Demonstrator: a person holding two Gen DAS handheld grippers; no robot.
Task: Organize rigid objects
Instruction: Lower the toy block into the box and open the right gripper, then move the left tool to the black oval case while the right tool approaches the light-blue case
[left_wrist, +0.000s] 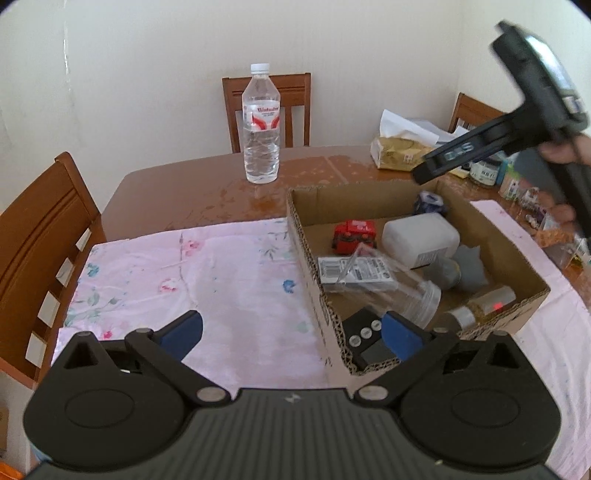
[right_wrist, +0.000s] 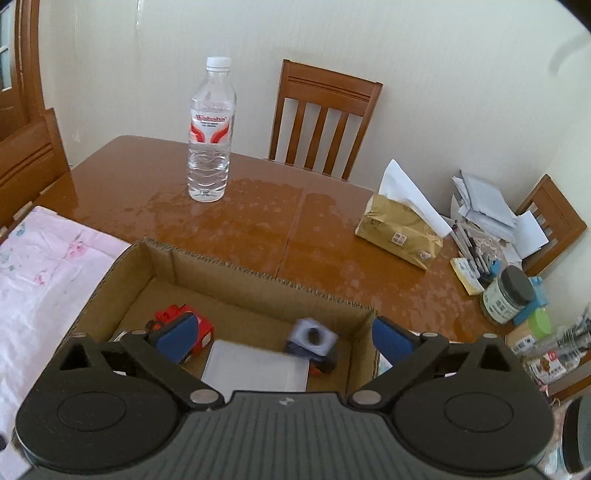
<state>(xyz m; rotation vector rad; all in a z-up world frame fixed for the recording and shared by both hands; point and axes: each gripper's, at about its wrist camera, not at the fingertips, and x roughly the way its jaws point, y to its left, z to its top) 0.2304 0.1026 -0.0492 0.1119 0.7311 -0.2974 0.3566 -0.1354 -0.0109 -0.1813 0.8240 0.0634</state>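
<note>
An open cardboard box (left_wrist: 300, 230) stands on a pink floral cloth (left_wrist: 184, 280). It holds a red toy (left_wrist: 354, 237), a white plastic container (left_wrist: 421, 236), a clear jar (left_wrist: 410, 293), a barcoded packet (left_wrist: 351, 273), a black device with buttons (left_wrist: 365, 334) and a small bottle (left_wrist: 484, 304). My left gripper (left_wrist: 291, 332) is open at the box's near left corner, holding nothing. My right gripper (right_wrist: 284, 338) is open above the box (right_wrist: 258, 291). Below it, a small white-and-blue object (right_wrist: 312, 338) shows blurred beside the red toy (right_wrist: 173, 314). A water bottle (left_wrist: 260, 125) stands upright beyond the box.
The brown wooden table (right_wrist: 147, 177) carries a tissue pack (right_wrist: 399, 232), a dark-lidded jar (right_wrist: 508, 295), pens, papers and small clutter along its right side. Wooden chairs (right_wrist: 321, 122) stand around it. A hand (left_wrist: 561, 147) holds the right gripper high over the box's far right.
</note>
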